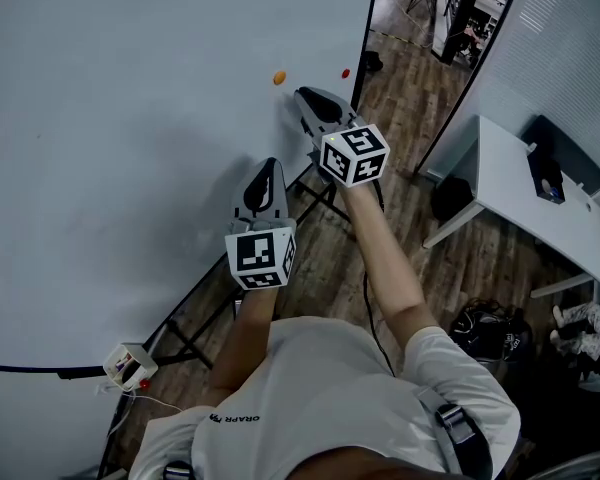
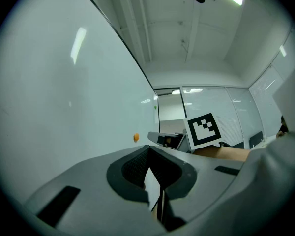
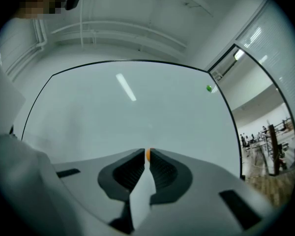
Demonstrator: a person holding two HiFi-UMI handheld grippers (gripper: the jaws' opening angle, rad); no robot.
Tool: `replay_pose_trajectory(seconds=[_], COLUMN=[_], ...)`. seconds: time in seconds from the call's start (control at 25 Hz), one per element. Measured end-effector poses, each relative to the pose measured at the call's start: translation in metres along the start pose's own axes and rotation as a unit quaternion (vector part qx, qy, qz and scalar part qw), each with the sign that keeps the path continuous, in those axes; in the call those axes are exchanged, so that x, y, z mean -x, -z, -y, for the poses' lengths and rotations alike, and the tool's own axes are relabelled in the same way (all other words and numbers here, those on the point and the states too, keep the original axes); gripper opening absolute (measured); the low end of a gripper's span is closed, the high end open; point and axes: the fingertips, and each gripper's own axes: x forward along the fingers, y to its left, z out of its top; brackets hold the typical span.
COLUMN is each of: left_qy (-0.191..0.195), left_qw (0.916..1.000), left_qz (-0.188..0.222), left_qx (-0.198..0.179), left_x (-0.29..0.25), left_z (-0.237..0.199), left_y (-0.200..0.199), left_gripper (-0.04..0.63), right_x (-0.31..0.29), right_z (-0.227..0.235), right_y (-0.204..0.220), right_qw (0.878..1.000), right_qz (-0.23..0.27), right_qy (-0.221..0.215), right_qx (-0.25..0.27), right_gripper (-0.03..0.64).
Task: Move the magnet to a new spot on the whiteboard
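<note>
A small orange magnet (image 1: 279,78) sticks to the upright whiteboard (image 1: 130,118). In the right gripper view the magnet (image 3: 147,154) sits wedged between the tips of my right gripper (image 3: 147,157), and both pads touch its sides. The head view shows my right gripper (image 1: 298,94) pointing at the board, with the magnet just off its tips. My left gripper (image 1: 270,164) hangs lower and further from the board, with its jaws together and nothing between them. The left gripper view shows the same magnet (image 2: 135,137) beside the right gripper's marker cube (image 2: 204,129), beyond the left gripper (image 2: 148,151).
A red magnet (image 1: 345,72) sits near the board's right edge, and a green one (image 3: 209,88) is high on the board. The board's stand legs (image 1: 185,343) and a small box with a cable (image 1: 128,365) are on the wooden floor. A white desk (image 1: 540,208) stands to the right.
</note>
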Motion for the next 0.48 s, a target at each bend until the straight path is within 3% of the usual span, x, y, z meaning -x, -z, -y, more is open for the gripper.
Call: replay_pose_trajectory(seconds=[0.48], left_qy=[0.005], left_qw=[1.0000], left_qz=[-0.001], left_qx=[-0.001], left_x=[0.000], left_z=[0.003], left_y=[0.001], left_gripper=[0.003], right_x=[0.025], right_z=[-0.014], right_y=[0.000], right_qw=[1.000], right_qz=[0.004], right_qy=[0.017], right_qx=[-0.007], right_gripper=[0.014])
